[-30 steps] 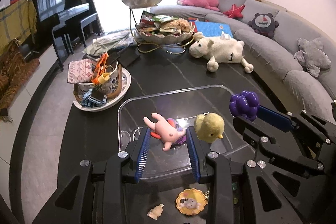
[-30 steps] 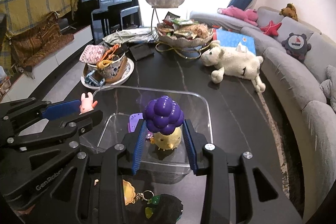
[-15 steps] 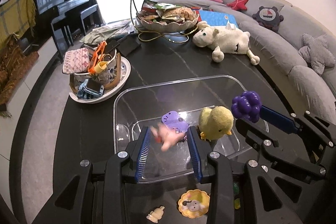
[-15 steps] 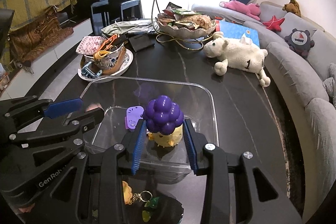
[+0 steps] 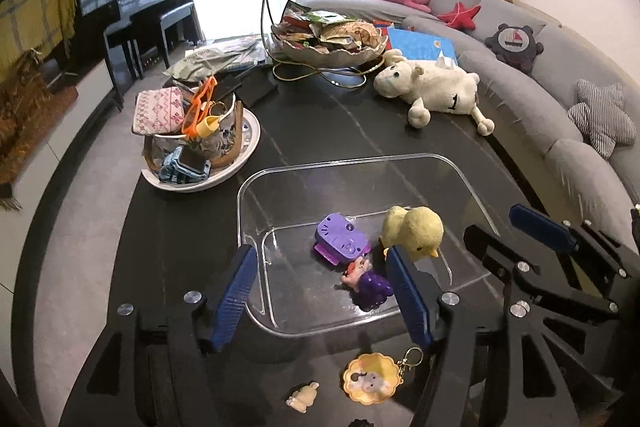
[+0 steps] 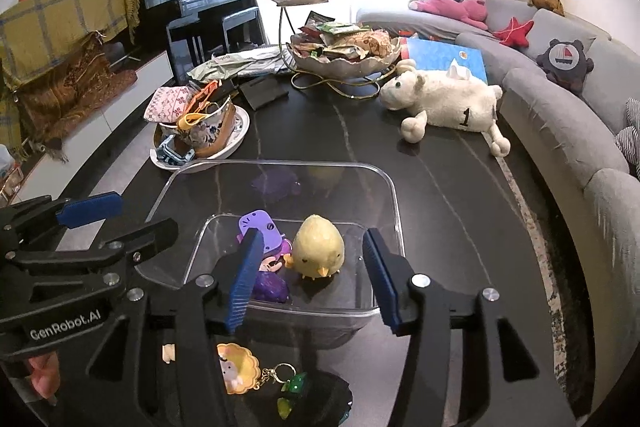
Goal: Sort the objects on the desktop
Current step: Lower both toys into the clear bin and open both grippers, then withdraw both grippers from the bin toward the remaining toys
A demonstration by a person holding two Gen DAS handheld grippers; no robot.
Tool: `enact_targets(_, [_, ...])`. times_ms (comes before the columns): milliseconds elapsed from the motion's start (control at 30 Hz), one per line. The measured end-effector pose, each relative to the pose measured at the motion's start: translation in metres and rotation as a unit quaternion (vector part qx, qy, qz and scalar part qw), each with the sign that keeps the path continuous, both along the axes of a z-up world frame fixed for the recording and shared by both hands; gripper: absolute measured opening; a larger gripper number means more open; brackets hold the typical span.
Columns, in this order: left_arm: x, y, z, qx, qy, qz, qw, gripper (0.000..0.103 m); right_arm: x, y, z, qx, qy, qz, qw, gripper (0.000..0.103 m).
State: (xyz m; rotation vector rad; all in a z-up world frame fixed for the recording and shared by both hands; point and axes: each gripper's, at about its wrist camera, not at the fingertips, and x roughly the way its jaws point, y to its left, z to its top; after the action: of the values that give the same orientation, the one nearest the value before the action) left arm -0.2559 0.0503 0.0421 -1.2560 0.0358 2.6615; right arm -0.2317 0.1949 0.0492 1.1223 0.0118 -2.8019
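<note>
A clear plastic bin (image 5: 460, 167) (image 6: 384, 183) stands on the dark table. Inside lie a yellow chick (image 5: 414, 229) (image 6: 318, 245), a purple card-shaped toy (image 5: 340, 239) (image 6: 258, 223), a small pink figure (image 5: 354, 269) (image 6: 272, 263) and purple grapes (image 5: 372, 289) (image 6: 270, 287). My left gripper (image 5: 320, 291) is open above the bin's near edge, empty. My right gripper (image 6: 310, 279) is open too, straddling the chick from above, holding nothing. On the table in front of the bin lie a yellow round keychain (image 5: 374, 379) (image 6: 236, 367) and a tiny cream figure (image 5: 302, 395) (image 6: 168, 353).
A plate with a cluttered floral bowl (image 5: 200, 143) (image 6: 200, 135) stands left of the bin. A white plush sheep (image 5: 436, 91) (image 6: 444, 99) lies beyond it, near a tiered snack stand (image 5: 320, 39). A grey sofa (image 5: 560, 99) curves along the right. Small green pieces (image 6: 292, 393) lie near the keychain.
Both grippers opened. The pink figure dropped from the left gripper and the purple grapes from the right; both now lie in the bin.
</note>
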Motion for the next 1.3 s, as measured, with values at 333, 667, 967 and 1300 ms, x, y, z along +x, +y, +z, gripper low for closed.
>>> enact_targets(333, [0.031,-0.002,0.010,-0.020,0.015,-0.006,0.9997,0.063,0.033,-0.005,0.015,-0.006,0.016,0.018,1.000,0.049])
enact_targets(667, [0.077,-0.006,0.030,-0.030,0.050,-0.010,0.9983,0.063,0.076,-0.009,0.035,-0.007,0.038,0.022,0.999,0.052])
enact_targets(967, [0.112,-0.009,0.040,-0.047,0.073,-0.008,0.9962,0.065,0.105,-0.012,0.042,-0.008,0.043,0.023,0.999,0.055])
enact_targets(1300, [0.138,-0.017,0.040,-0.035,0.072,-0.007,0.9968,0.066,0.129,-0.013,0.035,-0.009,0.036,0.028,0.999,0.056])
